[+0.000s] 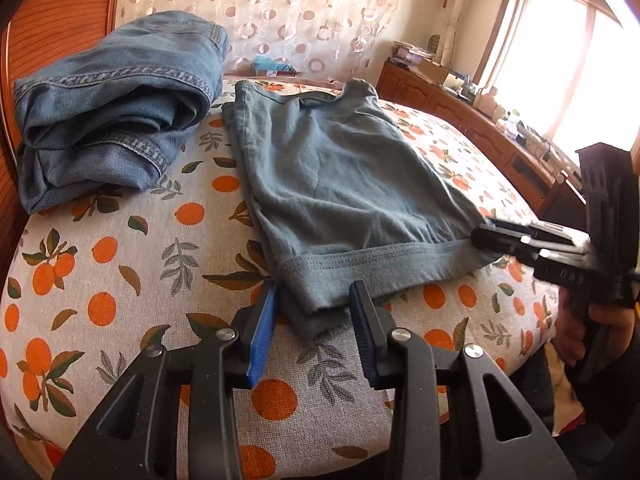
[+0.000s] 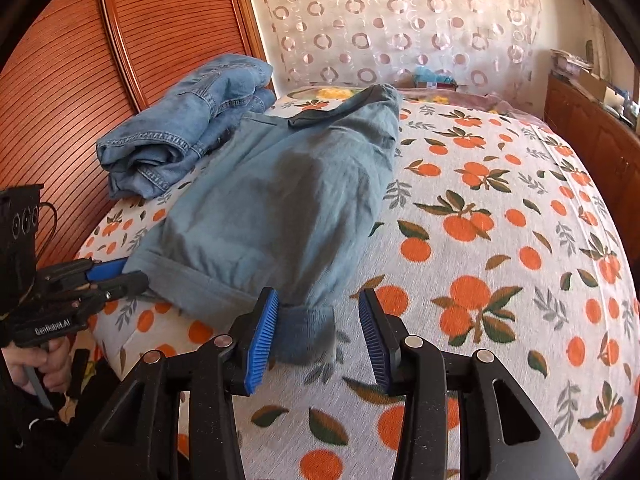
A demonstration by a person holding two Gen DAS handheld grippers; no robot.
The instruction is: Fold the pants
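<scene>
Left gripper (image 1: 314, 304): jaws open, straddling the hem corner at 6 o'clock — likely set to pinch.
Right gripper (image 2: 318, 308): jaws open around the other hem corner.
Pants (image 1: 332, 176): grey-green, flat on the bedspread (image 1: 120, 280), waistband at 12 o'clock.
Jeans (image 2: 184, 120): at 10 o'clock, folded.
Views: only the right shows the pants' far end humped — the left reads flat.

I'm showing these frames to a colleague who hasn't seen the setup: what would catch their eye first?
Probably the grey-green pants, lying folded in the middle of the orange-print bedsheet. Both open grippers sit at the near hem: the left gripper around one corner, the right gripper around the other. Next would be the folded blue jeans, piled at the bed's left side by the wooden panel.
</scene>
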